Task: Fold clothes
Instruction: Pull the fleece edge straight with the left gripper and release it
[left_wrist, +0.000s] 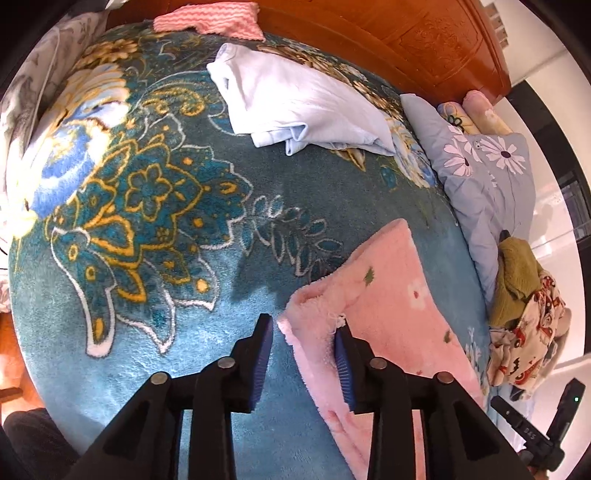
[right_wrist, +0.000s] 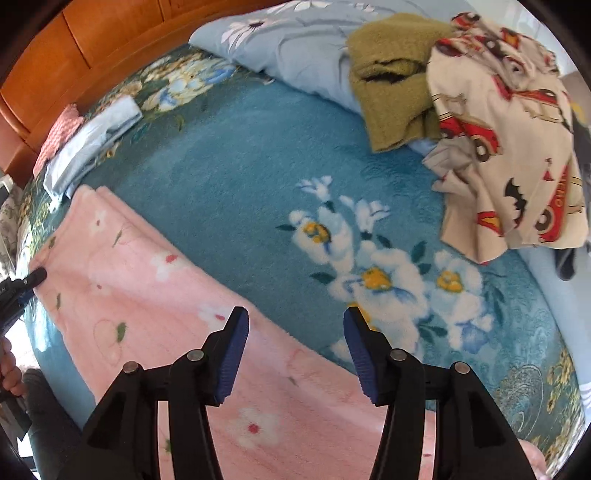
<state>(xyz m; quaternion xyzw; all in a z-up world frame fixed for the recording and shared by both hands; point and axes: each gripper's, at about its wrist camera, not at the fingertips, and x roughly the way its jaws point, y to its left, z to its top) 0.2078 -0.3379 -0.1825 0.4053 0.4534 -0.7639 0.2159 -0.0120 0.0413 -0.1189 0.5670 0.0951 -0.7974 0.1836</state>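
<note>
A pink fleece garment with small flowers (left_wrist: 384, 306) lies flat on the teal floral blanket (left_wrist: 207, 280). My left gripper (left_wrist: 304, 328) is open, its jaws standing either side of the garment's fluffy near corner, low over it. In the right wrist view the same pink garment (right_wrist: 155, 302) runs from the left down to the bottom. My right gripper (right_wrist: 295, 321) is open above the garment's far edge, holding nothing. The tip of the left gripper (right_wrist: 35, 277) shows at the left edge there.
A folded light blue garment (left_wrist: 295, 107) and a pink striped cloth (left_wrist: 210, 18) lie near the wooden headboard (left_wrist: 424, 40). A lilac flowered pillow (left_wrist: 491, 177) lies at the right. An olive garment (right_wrist: 391, 81) and a car-print garment (right_wrist: 509, 147) are piled on it.
</note>
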